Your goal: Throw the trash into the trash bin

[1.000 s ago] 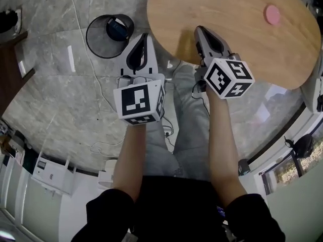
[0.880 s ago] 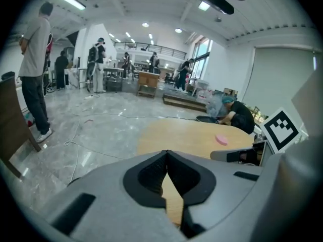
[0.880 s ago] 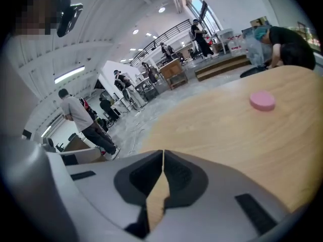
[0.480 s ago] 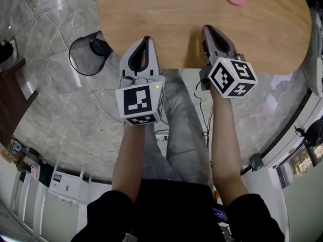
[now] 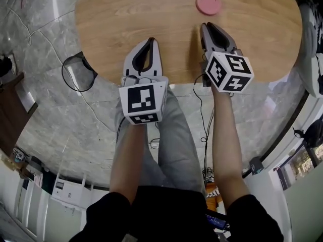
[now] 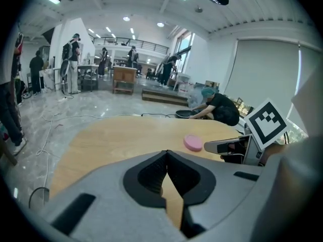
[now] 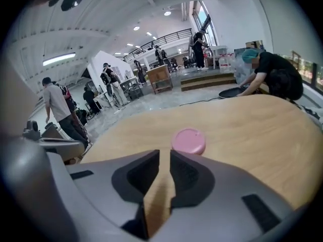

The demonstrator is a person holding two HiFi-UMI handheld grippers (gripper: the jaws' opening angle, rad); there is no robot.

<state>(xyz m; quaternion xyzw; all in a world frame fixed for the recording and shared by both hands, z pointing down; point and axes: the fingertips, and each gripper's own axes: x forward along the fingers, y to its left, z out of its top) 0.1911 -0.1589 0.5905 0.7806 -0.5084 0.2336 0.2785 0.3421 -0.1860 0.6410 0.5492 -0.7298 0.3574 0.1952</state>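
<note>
A pink round disc lies on the oval wooden table, and both gripper views show the pink disc. My right gripper hovers over the table just short of the disc, shut and empty. To its left my left gripper is over the table's near edge, its tips touching with nothing between them. The black wire trash bin stands on the floor at the left, half hidden under the table edge.
Cables trail over the grey marble floor. A white unit and dark wooden furniture stand at the left. Beyond the table's far end a person crouches, and other people stand further back in the hall.
Both grippers have moved from beside the bin to over the table, and the right one is now close to the pink disc. The bin has slid partly under the table edge.
</note>
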